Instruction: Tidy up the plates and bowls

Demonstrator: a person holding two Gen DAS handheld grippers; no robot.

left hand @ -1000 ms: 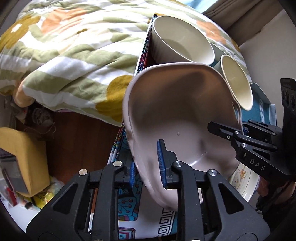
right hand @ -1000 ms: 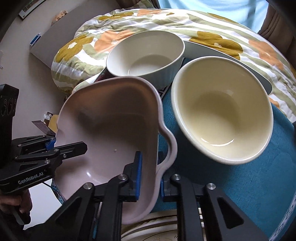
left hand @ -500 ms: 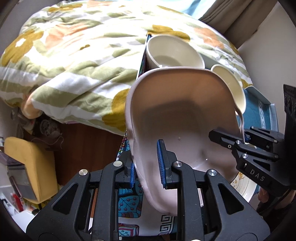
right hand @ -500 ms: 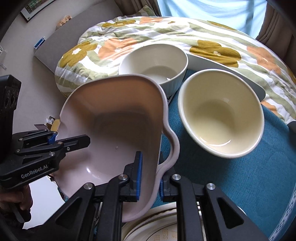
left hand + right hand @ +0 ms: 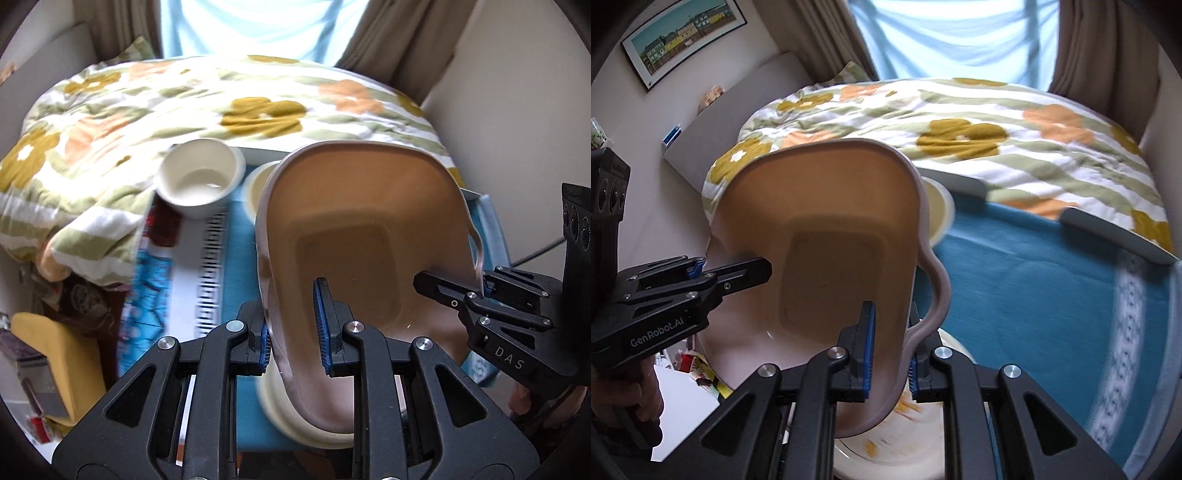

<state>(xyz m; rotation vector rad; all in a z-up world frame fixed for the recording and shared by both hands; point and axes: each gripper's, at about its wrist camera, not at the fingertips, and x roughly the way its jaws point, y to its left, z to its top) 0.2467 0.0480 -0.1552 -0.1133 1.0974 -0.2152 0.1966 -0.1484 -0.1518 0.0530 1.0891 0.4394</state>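
Window newly behind raised pink dish

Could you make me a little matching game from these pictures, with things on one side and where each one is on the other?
Things:
1. pink dish
2. white bowl
3. floral quilt
4. framed picture

Places:
A. on the wall
B. spread over the bed
C. on the table's far edge, beside the quilt
D. clamped by both the left gripper and the right gripper

Pairs: 1-D, 2-C, 3-B, 4-A
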